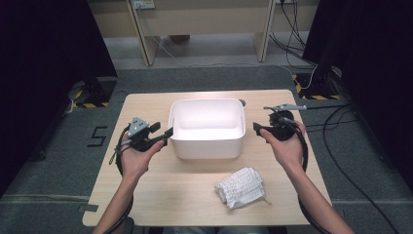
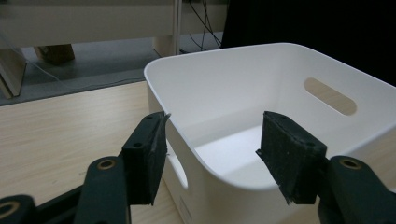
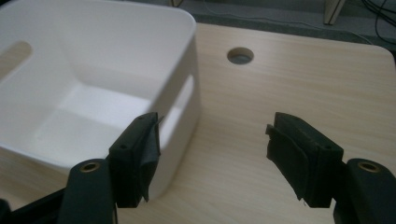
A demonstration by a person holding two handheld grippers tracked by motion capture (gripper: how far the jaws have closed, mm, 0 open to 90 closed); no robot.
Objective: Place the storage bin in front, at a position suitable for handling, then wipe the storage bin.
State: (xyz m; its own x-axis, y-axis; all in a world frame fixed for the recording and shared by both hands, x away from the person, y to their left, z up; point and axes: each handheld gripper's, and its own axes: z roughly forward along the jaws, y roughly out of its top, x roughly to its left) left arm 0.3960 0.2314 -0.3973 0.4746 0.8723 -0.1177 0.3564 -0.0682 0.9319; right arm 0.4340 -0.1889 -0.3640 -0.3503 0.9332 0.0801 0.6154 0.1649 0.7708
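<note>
The bench (image 1: 160, 185), a pale wooden top with rounded corners, stands on grey carpet. Near its middle, toward the far edge, sits the bin (image 1: 206, 127), a white plastic tub with rounded corners and a slot handle in each end wall; it stands upright and nothing shows inside it. Nearer the person, right of centre, lies the cloth (image 1: 242, 187), a crumpled white piece with a fine dark pattern, apart from the bin. The left gripper (image 1: 165, 134) is held level at the bin's left end wall, jaws spread wide; in the left gripper view (image 2: 210, 156) the rim of that wall lies between the pads, one pad outside and one over the inside, and neither presses on it. The right gripper (image 1: 257, 128) hovers just beside the bin's right end wall, jaws also wide open and holding nothing; in the right gripper view (image 3: 212, 158) bare bench lies between them. A small round hole (image 3: 240, 55) pierces the bench beyond the bin.
</note>
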